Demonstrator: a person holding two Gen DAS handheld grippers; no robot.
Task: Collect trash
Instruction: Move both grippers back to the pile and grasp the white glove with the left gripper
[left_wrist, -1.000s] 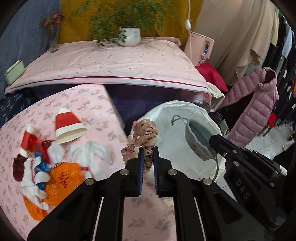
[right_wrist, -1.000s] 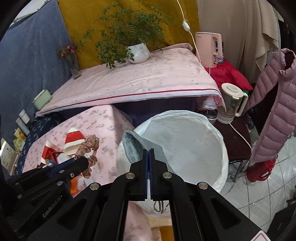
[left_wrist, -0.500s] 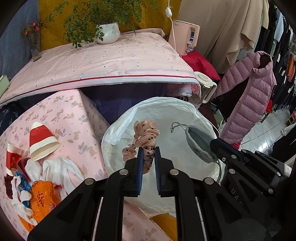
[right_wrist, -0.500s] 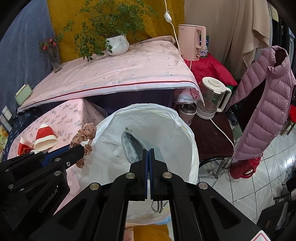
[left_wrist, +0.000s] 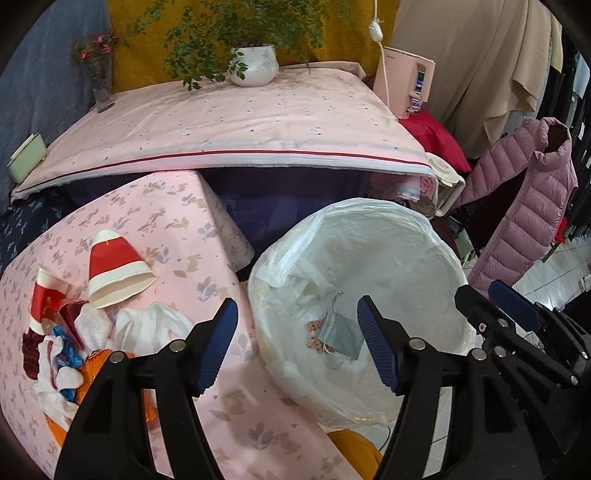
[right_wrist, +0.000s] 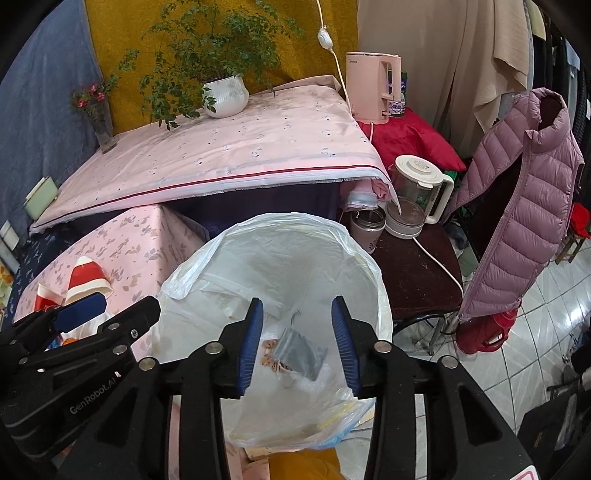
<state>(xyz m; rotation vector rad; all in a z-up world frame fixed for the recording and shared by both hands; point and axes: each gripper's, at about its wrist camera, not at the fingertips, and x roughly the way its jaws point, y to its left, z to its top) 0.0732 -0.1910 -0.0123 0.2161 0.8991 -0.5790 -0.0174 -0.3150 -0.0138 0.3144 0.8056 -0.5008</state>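
Observation:
A bin lined with a white plastic bag (left_wrist: 369, 221) (right_wrist: 362, 258) stands beside the pink floral table (left_wrist: 159, 218). A grey face mask (left_wrist: 340, 334) (right_wrist: 299, 356) and a pink spotted scrunchie (left_wrist: 314, 332) (right_wrist: 267, 352) lie at the bottom of the bag. My left gripper (left_wrist: 295, 343) is open and empty above the bin's left rim. My right gripper (right_wrist: 297, 343) is open and empty above the bin. On the table lie a red-and-white paper cup (left_wrist: 114, 269) (right_wrist: 86, 278), a crushed cup (left_wrist: 46, 295), white tissue (left_wrist: 147, 325) and an orange wrapper (left_wrist: 99, 373).
A bigger pink-covered table (left_wrist: 229, 122) with a potted plant (left_wrist: 253, 66) stands behind. A pink kettle (right_wrist: 373, 86), a blender jug (right_wrist: 417, 195) and a steel cup (right_wrist: 365, 230) sit right of the bin. A pink padded vest (right_wrist: 517, 206) hangs at right.
Both grippers have opened. The scrunchie fell from the left one and the face mask from the right one into the bag. Both grippers moved over the bin.

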